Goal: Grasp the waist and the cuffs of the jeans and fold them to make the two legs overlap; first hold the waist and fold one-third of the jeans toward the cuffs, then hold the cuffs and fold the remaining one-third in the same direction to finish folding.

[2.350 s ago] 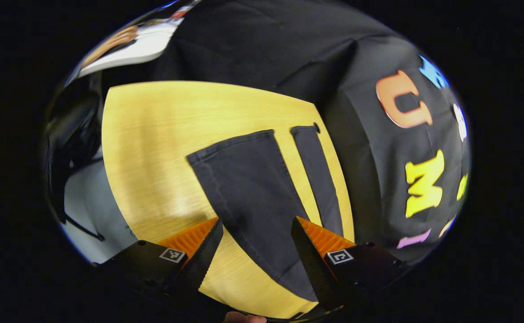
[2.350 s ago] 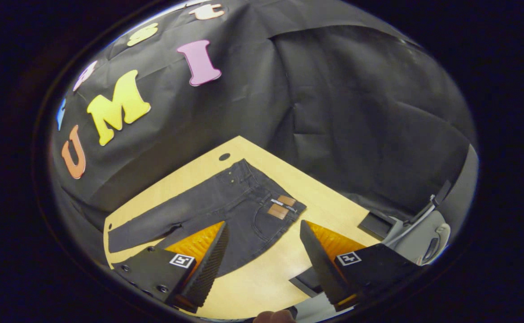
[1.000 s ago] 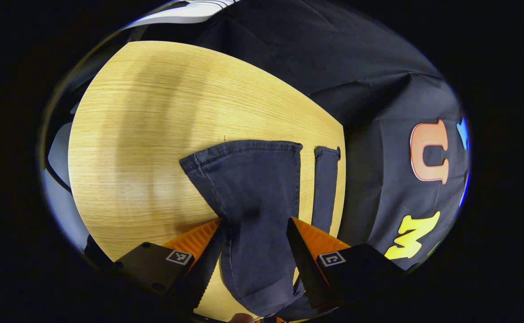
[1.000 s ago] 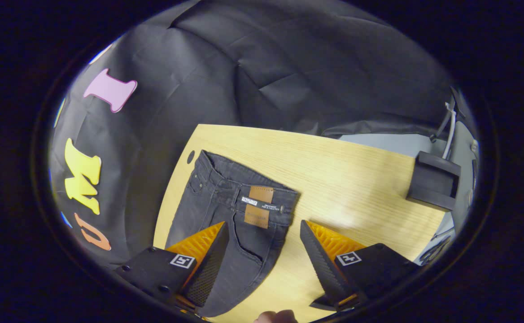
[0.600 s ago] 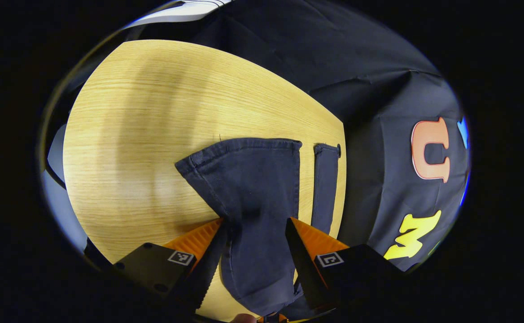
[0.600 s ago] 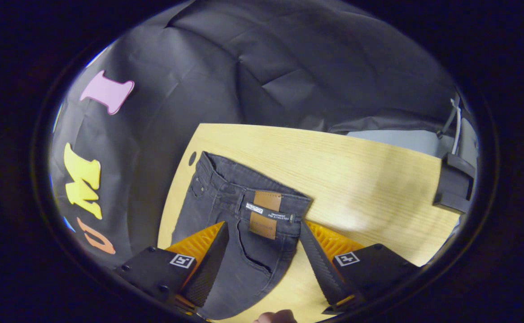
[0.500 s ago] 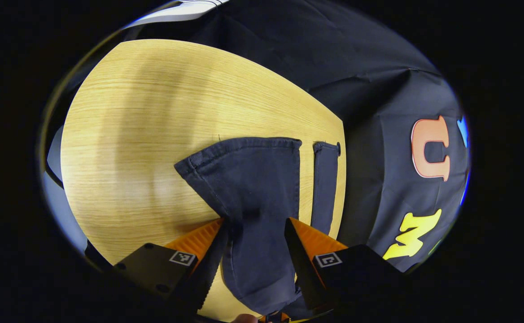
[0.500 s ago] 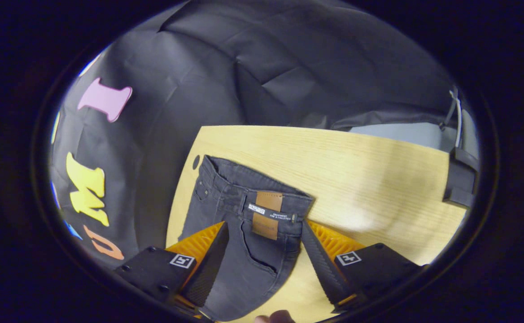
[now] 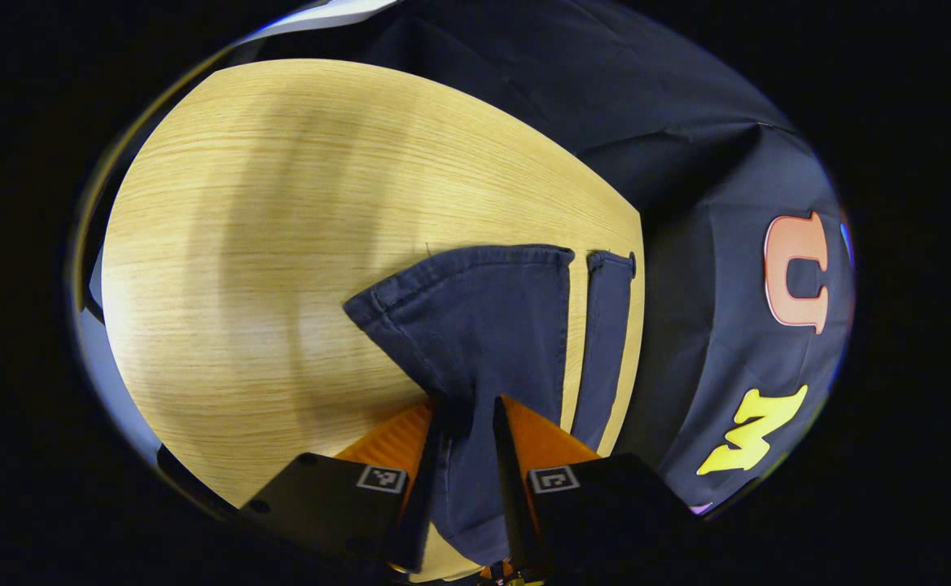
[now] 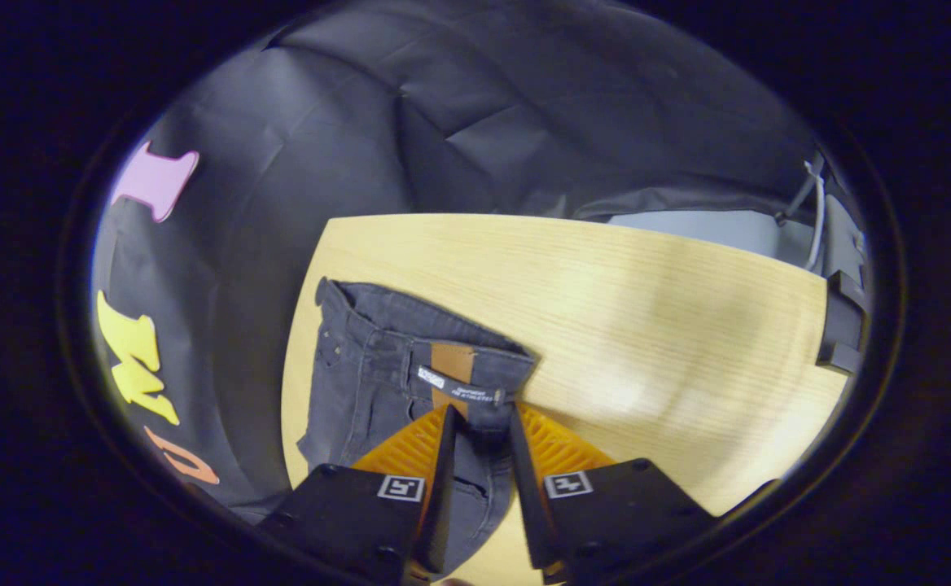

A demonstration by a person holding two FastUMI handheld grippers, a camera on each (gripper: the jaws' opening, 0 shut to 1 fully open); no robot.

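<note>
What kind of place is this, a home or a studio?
Likely a studio booth, not a home: black cloth hangs as a wall behind a bare wooden table, with only jeans laid on it.

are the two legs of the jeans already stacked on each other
No: in the left gripper view the near leg and the far leg lie side by side, a strip of bare table between them.

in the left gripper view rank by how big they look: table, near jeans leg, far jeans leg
1. table
2. near leg, though closeness to the camera enlarges it
3. far leg, a narrow strip

The left gripper pinches the near leg.
</note>
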